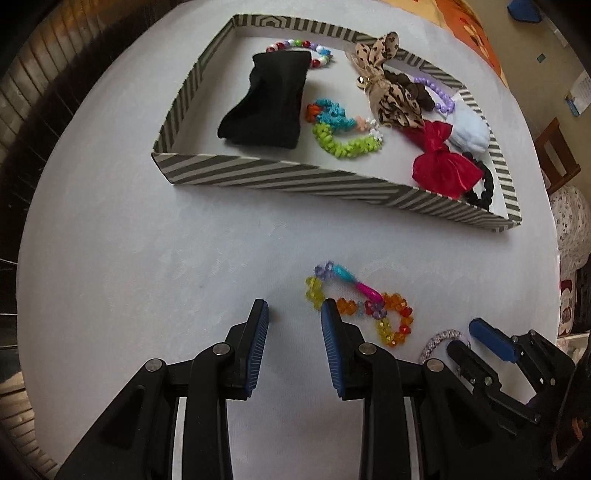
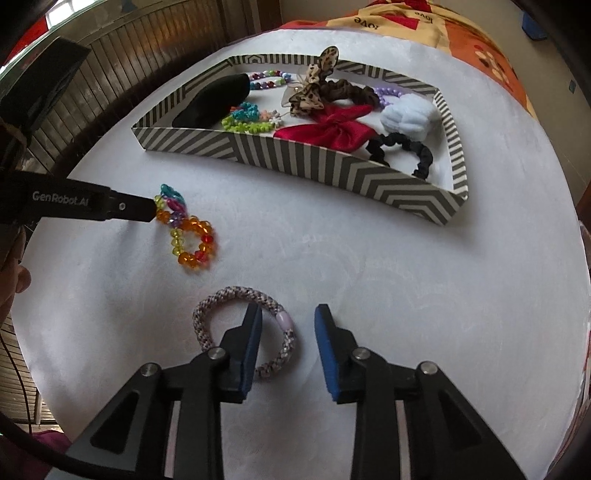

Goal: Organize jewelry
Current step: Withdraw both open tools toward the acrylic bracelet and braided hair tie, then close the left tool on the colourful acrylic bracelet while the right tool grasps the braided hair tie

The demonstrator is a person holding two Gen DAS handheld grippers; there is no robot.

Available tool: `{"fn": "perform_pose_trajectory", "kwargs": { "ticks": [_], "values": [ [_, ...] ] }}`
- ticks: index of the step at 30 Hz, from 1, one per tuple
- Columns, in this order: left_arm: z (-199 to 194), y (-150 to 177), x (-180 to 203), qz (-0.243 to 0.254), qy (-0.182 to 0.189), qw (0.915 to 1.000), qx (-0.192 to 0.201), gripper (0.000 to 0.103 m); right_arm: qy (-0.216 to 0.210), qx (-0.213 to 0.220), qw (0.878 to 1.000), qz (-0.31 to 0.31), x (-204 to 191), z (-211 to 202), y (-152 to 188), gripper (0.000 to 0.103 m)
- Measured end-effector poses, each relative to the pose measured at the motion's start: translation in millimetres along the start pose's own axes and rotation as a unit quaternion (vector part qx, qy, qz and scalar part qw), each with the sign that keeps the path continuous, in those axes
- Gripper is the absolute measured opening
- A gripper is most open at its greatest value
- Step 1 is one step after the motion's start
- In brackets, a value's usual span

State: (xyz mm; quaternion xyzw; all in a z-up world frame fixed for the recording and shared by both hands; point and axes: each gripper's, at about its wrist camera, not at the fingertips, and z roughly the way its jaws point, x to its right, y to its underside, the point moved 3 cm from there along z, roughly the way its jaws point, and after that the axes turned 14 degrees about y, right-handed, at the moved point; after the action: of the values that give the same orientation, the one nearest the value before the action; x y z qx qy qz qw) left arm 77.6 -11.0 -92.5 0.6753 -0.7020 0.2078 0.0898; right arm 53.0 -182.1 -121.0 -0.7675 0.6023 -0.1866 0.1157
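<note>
A striped tray (image 1: 280,177) (image 2: 295,162) on the white table holds bows, scrunchies and bead bracelets. A multicoloured bead bracelet (image 1: 360,306) (image 2: 186,230) lies loose in front of the tray. My left gripper (image 1: 295,314) is open and empty; its right fingertip touches the bracelet's left end. A speckled pink braided hair tie (image 2: 240,328) (image 1: 441,341) lies near the table's front. My right gripper (image 2: 286,317) is open, its left finger inside the hair tie's ring and its right finger outside, low over the table.
In the tray lie a black cloth pouch (image 1: 267,99), a red bow (image 1: 443,162), a leopard bow (image 1: 388,85), a white fluffy scrunchie (image 2: 406,114) and a black scrunchie (image 2: 402,151). A patterned blanket (image 2: 424,22) lies beyond the round table. A wooden chair (image 1: 557,155) stands at right.
</note>
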Motion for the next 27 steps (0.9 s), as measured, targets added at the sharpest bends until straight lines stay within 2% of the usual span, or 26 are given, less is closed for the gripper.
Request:
{"fn": "perform_pose_trajectory", "kwargs": {
  "ticks": [6, 8, 13, 18, 19, 20, 21, 22, 25, 27],
  "values": [
    [-12, 1, -2, -0.012, 0.03, 0.9994, 0.014, 0.02, -0.011, -0.004, 1.0, 0.004, 3, 1, -1, 0.031],
    [-6, -4, -1, -0.015, 0.02, 0.9996, 0.011, 0.02, -0.009, -0.005, 1.0, 0.001, 3, 1, -1, 0.031],
    [-1, -8, 2, -0.016, 0.03, 0.9994, 0.009, 0.02, -0.013, -0.005, 1.0, 0.003, 3, 1, -2, 0.031],
    [9, -10, 14, 0.004, 0.006, 1.0, 0.004, 0.019, -0.005, -0.001, 1.0, -0.007, 0, 2, -2, 0.031],
    [10, -9, 15, 0.005, 0.002, 1.0, 0.007, 0.015, -0.002, 0.001, 1.0, -0.012, -1, 2, -1, 0.03],
    [9, -9, 15, 0.004, 0.005, 0.9999, 0.014, 0.0, 0.005, 0.004, 1.0, -0.017, -2, 2, -1, 0.026],
    [9, -9, 14, 0.002, 0.011, 0.9998, 0.014, 0.0, 0.007, 0.008, 1.0, -0.019, -2, 2, -2, 0.016],
    [8, -9, 13, 0.001, 0.015, 0.9998, 0.016, 0.0, 0.001, 0.008, 1.0, -0.015, -1, 2, -2, 0.01],
    [-4, -8, 13, 0.0, 0.042, 0.9989, 0.02, 0.0, -0.031, 0.001, 0.999, 0.011, 6, 1, -2, 0.007],
    [-22, -8, 14, 0.005, 0.049, 0.9982, 0.034, 0.0, -0.039, 0.008, 0.999, 0.022, 11, -6, -3, 0.007]
  ]
}}
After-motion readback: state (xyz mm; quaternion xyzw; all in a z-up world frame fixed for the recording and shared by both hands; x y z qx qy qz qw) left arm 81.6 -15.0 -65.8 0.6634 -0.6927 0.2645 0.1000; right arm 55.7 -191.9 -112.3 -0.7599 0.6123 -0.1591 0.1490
